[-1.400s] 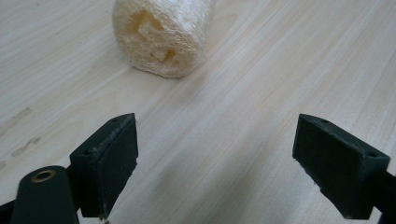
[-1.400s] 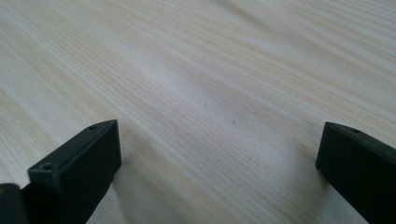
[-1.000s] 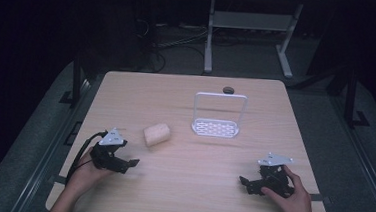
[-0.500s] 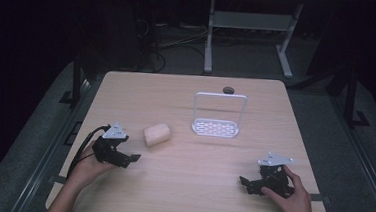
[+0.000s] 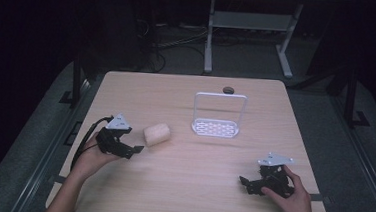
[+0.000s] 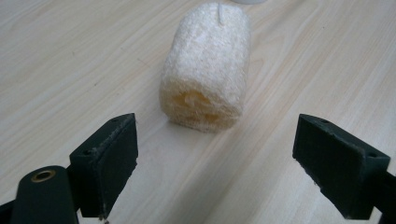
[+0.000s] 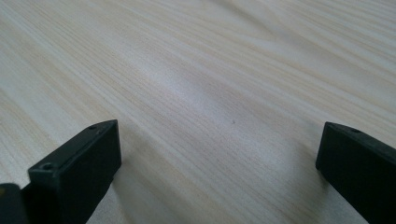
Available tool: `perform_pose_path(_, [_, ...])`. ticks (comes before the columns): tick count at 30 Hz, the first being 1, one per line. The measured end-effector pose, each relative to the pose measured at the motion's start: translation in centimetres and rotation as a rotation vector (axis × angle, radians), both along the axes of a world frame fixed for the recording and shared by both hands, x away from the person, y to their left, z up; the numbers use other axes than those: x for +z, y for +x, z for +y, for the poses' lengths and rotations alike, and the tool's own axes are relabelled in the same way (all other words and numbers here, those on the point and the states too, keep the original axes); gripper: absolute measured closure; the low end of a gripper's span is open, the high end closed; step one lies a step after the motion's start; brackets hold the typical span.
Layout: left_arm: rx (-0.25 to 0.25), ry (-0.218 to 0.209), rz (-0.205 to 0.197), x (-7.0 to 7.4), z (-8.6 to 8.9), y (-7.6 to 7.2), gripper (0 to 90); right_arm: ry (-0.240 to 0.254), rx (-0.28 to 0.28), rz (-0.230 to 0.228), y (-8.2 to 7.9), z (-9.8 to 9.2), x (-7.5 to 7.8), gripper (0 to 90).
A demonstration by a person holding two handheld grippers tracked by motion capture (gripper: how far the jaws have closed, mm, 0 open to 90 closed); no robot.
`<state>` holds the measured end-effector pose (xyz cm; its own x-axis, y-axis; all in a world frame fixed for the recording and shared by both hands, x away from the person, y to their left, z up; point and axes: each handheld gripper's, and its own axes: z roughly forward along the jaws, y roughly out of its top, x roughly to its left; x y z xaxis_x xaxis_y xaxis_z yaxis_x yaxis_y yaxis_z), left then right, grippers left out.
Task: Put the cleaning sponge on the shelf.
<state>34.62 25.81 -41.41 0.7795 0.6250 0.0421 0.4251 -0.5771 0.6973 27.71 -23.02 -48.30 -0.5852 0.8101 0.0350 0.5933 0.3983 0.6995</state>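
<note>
A pale, cream-coloured cylindrical loofah sponge (image 5: 156,134) is lying on its side on the light wood-grain table (image 5: 190,186), left of centre. In the left gripper view the loofah sponge (image 6: 204,70) is showing its rolled end, with a yellowish core, and it is sitting just ahead of the two black jaws, roughly centred on the gap between them and not touching either one.

The left gripper (image 5: 134,150) is being held by the person's left hand (image 5: 90,154) near the table's left edge, pointing toward the sponge; its jaws are standing wide apart with nothing between them (a black cable is trailing back from it along the forearm).

The right gripper (image 5: 245,182) is being held by the right hand (image 5: 292,193) near the table's front right corner, well apart from the sponge. In the right gripper view the right gripper (image 7: 219,172) is looking down on bare wood, its jaws spread wide and gripping nothing.

Toward the far middle of the table a white perforated plastic rack with a tall looped handle (image 5: 217,119) is standing upright. Behind it, near the far edge, a small dark round object (image 5: 228,90) is resting; it is too small to identify, possibly a cap or knob.
</note>
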Motion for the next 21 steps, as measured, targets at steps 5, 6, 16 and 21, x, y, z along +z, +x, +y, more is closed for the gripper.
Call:
perform_pose_path(5, [-0.012,0.002,-0.005,0.3,-0.6,0.5,13.6,0.0,0.0,0.0,0.0,0.0,0.0,0.0])
perform_pose_path(6, [-0.013,0.0,-0.005,0.4,-0.7,0.6,13.6,0.0,0.0,0.0,0.0,0.0,0.0,0.0])
perform_pose_path(16, [-0.029,0.01,0.003,0.3,-1.7,1.8,13.7,0.0,0.0,0.0,0.0,0.0,0.0,0.0])
perform_pose_path(21, [-0.032,0.017,-0.003,0.5,-2.0,2.4,13.7,0.0,0.0,0.0,0.0,0.0,0.0,0.0])
